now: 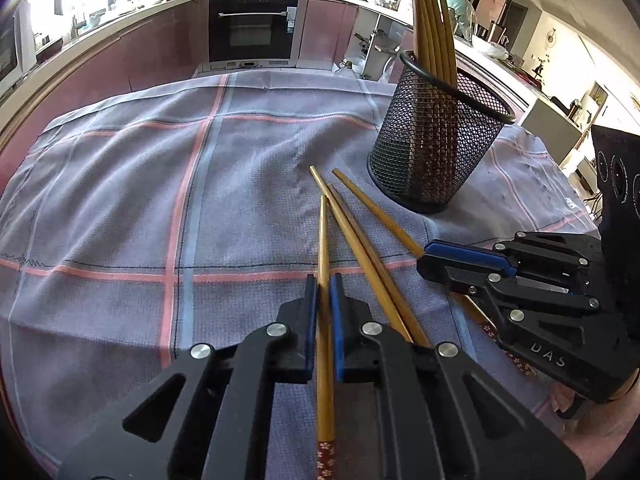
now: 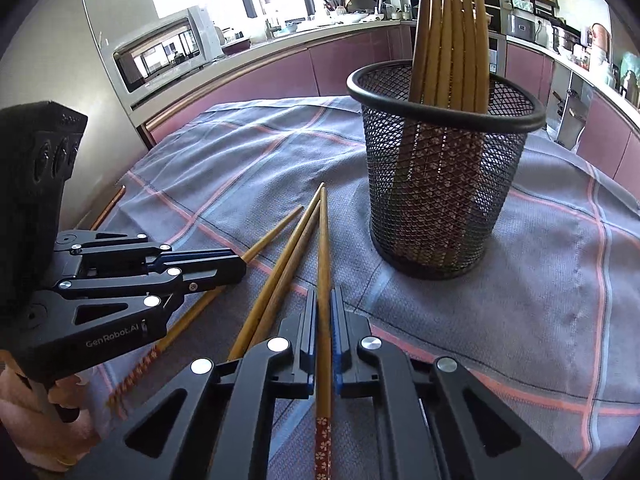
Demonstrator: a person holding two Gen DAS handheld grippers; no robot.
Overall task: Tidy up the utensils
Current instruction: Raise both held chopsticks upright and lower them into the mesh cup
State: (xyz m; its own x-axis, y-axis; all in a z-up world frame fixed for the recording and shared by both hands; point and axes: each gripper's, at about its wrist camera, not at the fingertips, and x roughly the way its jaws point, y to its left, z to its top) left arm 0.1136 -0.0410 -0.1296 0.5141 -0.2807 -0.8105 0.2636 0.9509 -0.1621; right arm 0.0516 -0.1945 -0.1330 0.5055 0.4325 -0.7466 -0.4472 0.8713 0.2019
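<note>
1. On the desk, a grey checked cloth point(image 1: 120, 184) lies under everything; a black mesh cup point(image 1: 432, 140) stands upright on it with several bamboo chopsticks point(image 1: 434, 20) upright inside.
2. Left gripper point(image 1: 324, 312): its jaws pinch one chopstick point(image 1: 323, 248) between the blue pads, tip pointing away.
3. Right gripper point(image 2: 325, 320): its jaws pinch another chopstick point(image 2: 323, 248), whose patterned red end reaches back toward the camera.
4. Two loose chopsticks point(image 2: 280, 276) lie side by side on the cloth between the grippers, near the cup.
</note>
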